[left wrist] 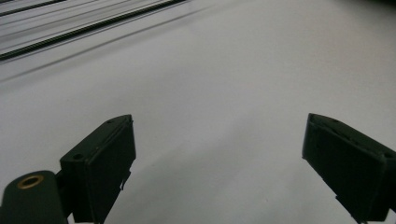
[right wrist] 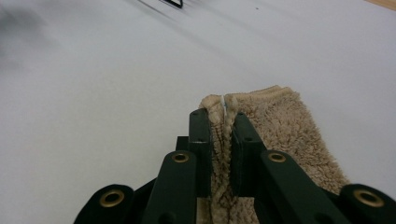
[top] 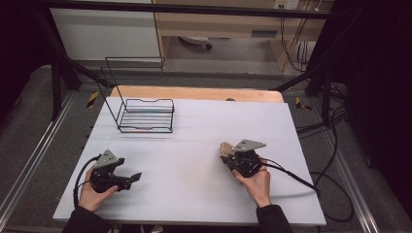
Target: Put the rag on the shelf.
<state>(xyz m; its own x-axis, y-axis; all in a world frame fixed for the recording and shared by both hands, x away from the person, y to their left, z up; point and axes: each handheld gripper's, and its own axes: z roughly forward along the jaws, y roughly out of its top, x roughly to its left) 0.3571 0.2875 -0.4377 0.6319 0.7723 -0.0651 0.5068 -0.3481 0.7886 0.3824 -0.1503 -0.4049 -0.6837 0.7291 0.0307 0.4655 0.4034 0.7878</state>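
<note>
A beige fluffy cloth (right wrist: 280, 126) is pinched between the jaws of my right gripper (right wrist: 221, 122), which is shut on its bunched edge. In the high view the cloth (top: 225, 148) shows just past the right gripper (top: 232, 156), a little above the white table sheet, right of centre. My left gripper (top: 131, 178) rests near the front left of the sheet, held by a hand. Its jaws stand wide apart in the left gripper view (left wrist: 219, 154), with only bare sheet between them.
A black wire rack (top: 145, 115) stands at the back left of the white sheet (top: 194, 145), with a tall wire frame rising behind it. Cables trail from both grippers; the right one loops off the table's right edge (top: 316, 184).
</note>
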